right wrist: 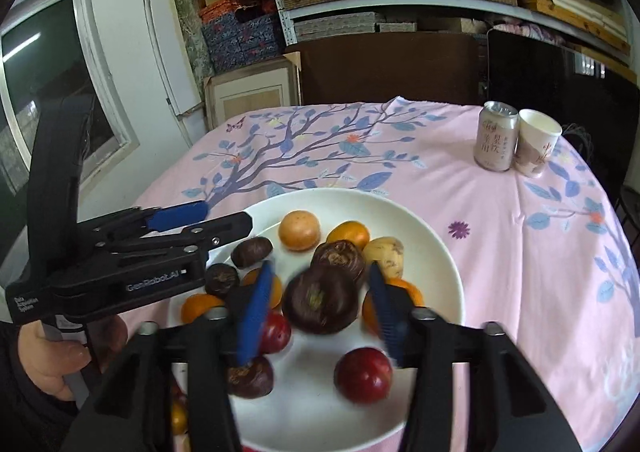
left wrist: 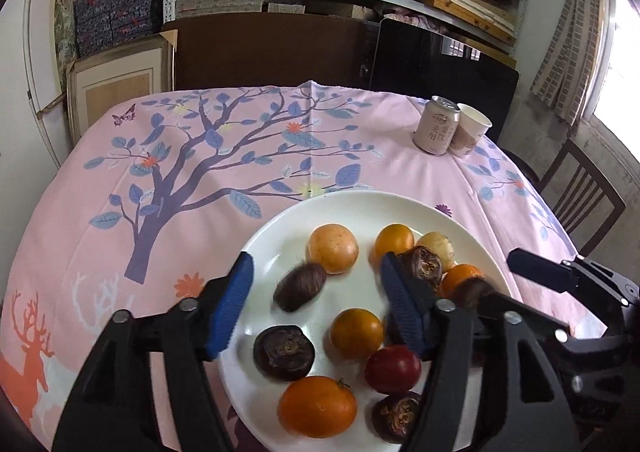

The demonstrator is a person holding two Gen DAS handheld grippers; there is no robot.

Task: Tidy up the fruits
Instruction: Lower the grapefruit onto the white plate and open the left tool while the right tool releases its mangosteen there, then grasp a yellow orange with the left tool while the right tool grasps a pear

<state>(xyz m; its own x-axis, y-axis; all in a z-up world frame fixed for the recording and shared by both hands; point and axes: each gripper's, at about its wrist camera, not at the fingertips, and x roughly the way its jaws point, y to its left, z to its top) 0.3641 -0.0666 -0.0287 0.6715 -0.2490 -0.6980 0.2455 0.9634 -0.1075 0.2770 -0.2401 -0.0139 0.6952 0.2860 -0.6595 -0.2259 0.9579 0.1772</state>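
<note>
Table: round, under a pink cloth (left wrist: 208, 187) printed with a blue-leaved tree; carries all that follows.
Plate: wide white china plate (left wrist: 280, 228) at my near edge of the table; every fruit lies on it, none on the cloth.
Left tool: my black two-finger tool with blue pads (left wrist: 316, 304), jaws wide and holding nothing, hovering over the plate's left half.
Right tool: the matching tool (right wrist: 320, 316), jaws also wide; a large dark brown round fruit (right wrist: 322, 302) shows between the pads, blurred, and I judge it untouched.
Can and cup: pale pink drink can (right wrist: 494, 135) touching a white paper cup (right wrist: 536, 147), well apart at the far right.
Fruits: orange citrus (left wrist: 318, 406), red plums (right wrist: 363, 374), several dark brown ones, a pale yellowish one (right wrist: 386, 252), all mixed.
Step in hand: judged to be sorting by kind.
Doing it well: I would settle on one fruit per tool, close gently on its widest part, and keep my two tools from crossing.
</note>
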